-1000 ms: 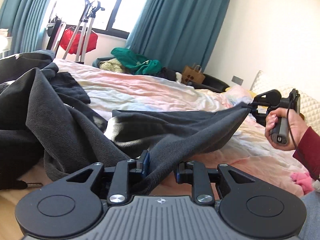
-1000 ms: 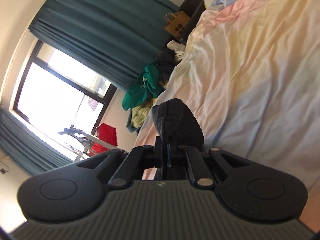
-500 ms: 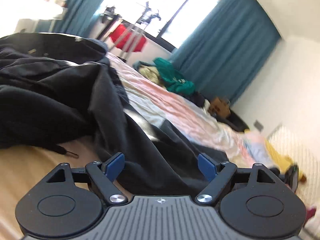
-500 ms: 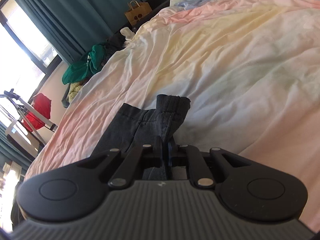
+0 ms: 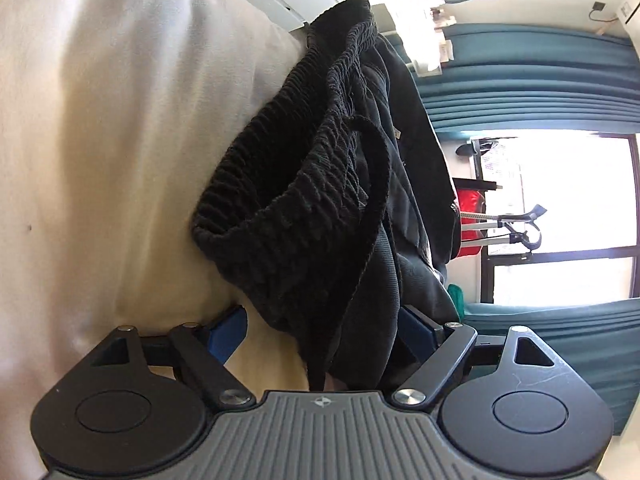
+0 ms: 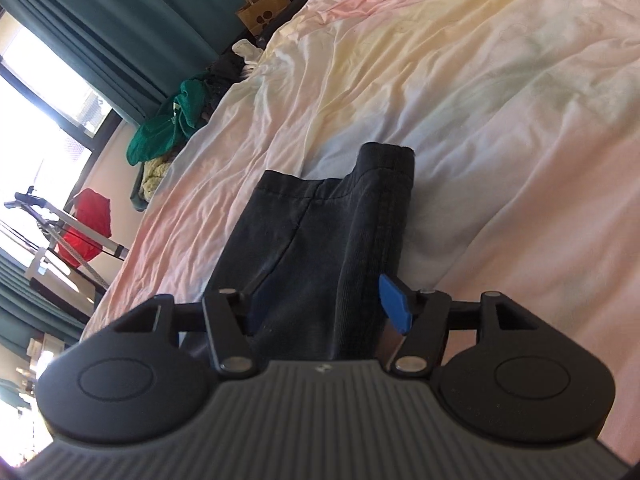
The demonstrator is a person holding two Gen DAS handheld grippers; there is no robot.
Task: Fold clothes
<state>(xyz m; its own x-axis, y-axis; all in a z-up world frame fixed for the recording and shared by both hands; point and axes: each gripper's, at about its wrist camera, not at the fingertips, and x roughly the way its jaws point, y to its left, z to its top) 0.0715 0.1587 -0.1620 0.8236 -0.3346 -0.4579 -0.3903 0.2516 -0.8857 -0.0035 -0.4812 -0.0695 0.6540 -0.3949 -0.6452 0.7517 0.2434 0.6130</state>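
A dark grey pair of trousers lies on the pastel bed sheet point(image 6: 500, 92). In the right wrist view its leg end point(image 6: 320, 240) lies flat between the open jaws of my right gripper point(image 6: 320, 312), no longer pinched. In the left wrist view, rolled sideways, the ribbed black waistband point(image 5: 288, 200) with its drawstring point(image 5: 376, 184) bunches just ahead of my left gripper point(image 5: 320, 330). Its blue pads point(image 5: 228, 328) stand wide apart around the cloth without pinching it.
A cream sheet point(image 5: 100, 140) fills the left of the left wrist view. Teal curtains point(image 6: 120, 12), a window, a red item on a rack point(image 6: 88, 220), a green clothes pile point(image 6: 168, 128) and a paper bag point(image 6: 262, 8) lie beyond the bed.
My right gripper has opened and let the trouser leg drop flat on the sheet. My left gripper, open since half a second ago, has rolled sideways and moved close to the waistband.
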